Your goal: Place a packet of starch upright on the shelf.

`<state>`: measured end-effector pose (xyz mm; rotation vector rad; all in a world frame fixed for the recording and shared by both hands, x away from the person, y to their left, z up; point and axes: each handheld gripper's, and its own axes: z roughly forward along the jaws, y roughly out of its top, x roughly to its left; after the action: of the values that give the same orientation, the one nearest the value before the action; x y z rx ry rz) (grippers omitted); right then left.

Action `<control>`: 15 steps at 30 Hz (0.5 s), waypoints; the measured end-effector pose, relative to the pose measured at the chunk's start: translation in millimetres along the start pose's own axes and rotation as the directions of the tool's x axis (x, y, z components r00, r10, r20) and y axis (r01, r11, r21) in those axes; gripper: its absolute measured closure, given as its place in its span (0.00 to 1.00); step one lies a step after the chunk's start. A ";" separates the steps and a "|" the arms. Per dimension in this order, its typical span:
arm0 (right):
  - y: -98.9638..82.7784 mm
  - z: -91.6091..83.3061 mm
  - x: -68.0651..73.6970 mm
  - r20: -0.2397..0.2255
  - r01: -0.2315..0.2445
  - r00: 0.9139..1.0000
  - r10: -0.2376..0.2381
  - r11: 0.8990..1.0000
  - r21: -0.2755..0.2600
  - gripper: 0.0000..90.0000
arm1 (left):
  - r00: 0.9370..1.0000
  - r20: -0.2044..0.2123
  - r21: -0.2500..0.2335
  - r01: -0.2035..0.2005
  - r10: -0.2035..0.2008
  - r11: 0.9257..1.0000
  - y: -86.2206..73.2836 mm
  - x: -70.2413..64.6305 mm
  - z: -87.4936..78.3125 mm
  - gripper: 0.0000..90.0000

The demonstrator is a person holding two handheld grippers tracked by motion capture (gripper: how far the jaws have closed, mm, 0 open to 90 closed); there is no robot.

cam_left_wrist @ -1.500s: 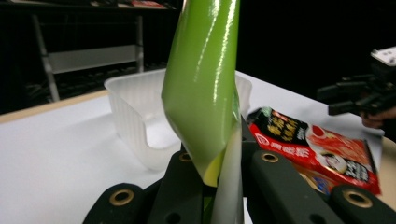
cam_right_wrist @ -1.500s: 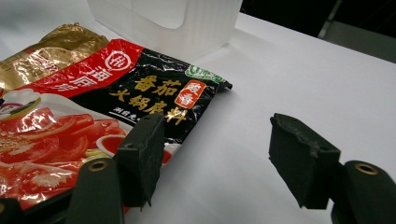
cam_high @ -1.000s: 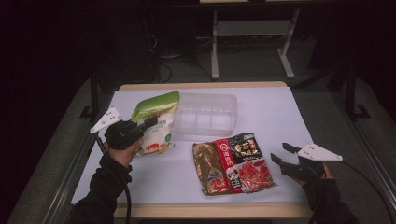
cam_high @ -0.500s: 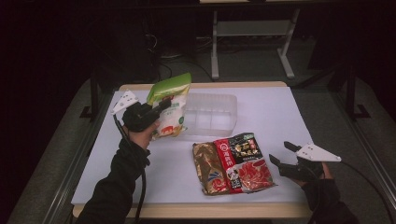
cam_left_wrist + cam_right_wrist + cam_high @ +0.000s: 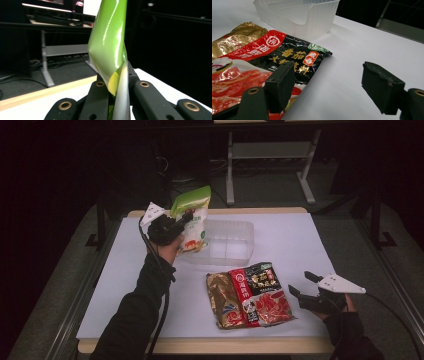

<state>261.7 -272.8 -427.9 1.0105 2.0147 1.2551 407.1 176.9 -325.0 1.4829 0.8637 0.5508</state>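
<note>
- The high view takes in the whole white-covered table (image 5: pixel 300 245); the left gripper (image 5: pixel 187 220) holds a green-and-white packet (image 5: pixel 192 222) lifted over the left end of a clear plastic bin (image 5: pixel 225 242), while the right gripper (image 5: pixel 302 285) sits low at the table's near right, just beside a red, black and gold packet (image 5: pixel 250 295)
- The left gripper view brings the grip up close; the green-and-white packet (image 5: pixel 110 45) is pinched edge-on between jaws closed tight on its lower seam, and a grey metal stand (image 5: pixel 50 57) shows on the floor beyond the table's wooden edge
- The right gripper view shows jaws set wide with nothing between them, having just been opening; the left jaw overlaps the red, black and gold packet (image 5: pixel 249 57) in the picture, though contact cannot be told, and the clear plastic bin (image 5: pixel 299 12) stands behind
- The held packet stands nearly upright, its long axis vertical, green end uppermost and leaning slightly right in the high view
- Its film is glossy and creased, curling above the jaws; the bin is frosted, rectangular, with an inner divider; the lying packet is flat, crinkled foil with printed lettering
</note>
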 end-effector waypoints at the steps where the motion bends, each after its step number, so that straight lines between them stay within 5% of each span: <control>1: -0.3 -0.2 -0.3 -0.001 -0.007 1.000 0.007 1.000 -0.002 0.29 | 0.999 -0.017 -0.007 0.028 -0.028 1.000 -2.1 2.7 8.1 0.95; 5: -1.0 -0.3 -1.7 0.005 -0.010 1.000 0.010 1.000 -0.003 0.31 | 0.998 -0.060 -0.016 0.019 -0.020 1.000 -5.4 4.0 24.2 0.95; 15: -2.0 0.6 -0.7 -0.024 -0.011 1.000 0.010 1.000 -0.006 0.31 | 0.995 -0.090 -0.048 0.028 -0.032 0.998 -16.6 3.7 53.1 0.95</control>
<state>261.9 -273.7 -429.9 1.0087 2.0248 1.2842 447.4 145.9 -347.9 1.4090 0.9368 0.6161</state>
